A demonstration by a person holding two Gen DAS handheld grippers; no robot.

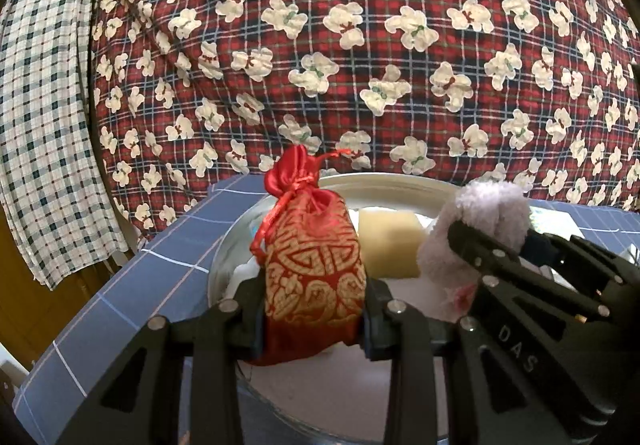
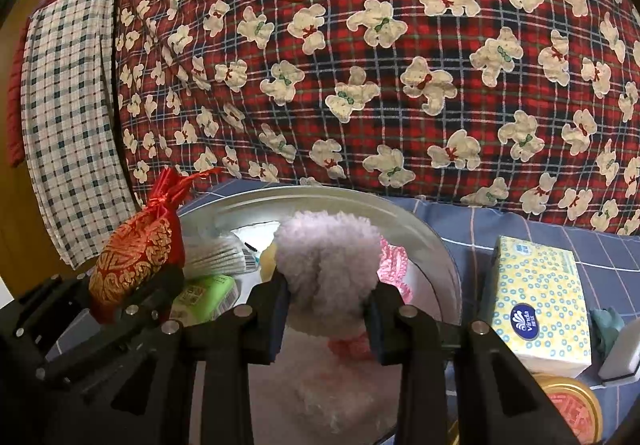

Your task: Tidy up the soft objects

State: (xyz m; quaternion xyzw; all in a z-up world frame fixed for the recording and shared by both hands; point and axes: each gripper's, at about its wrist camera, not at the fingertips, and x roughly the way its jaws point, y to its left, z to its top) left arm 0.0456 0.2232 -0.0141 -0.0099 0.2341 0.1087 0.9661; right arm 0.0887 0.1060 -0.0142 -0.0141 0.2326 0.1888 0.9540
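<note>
I see a red pouch (image 1: 314, 277) with gold patterning, a pale lilac plush toy (image 2: 328, 257), and a yellow dotted tissue box (image 2: 540, 301) on blue-checked bedding (image 1: 132, 285).

Left tongs (image 1: 314, 309) clamped on pouch (image 1: 314, 265); right tongs (image 2: 326, 315) clamped on plush (image 2: 328, 257).

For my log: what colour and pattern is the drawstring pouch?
Red satin drawstring pouch with gold brocade motifs, clearest in left wrist view.

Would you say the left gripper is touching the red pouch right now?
Touching. In the left wrist view, the left gripper has both fingers pressed against the sides of the red pouch, with no gap visible.
</note>
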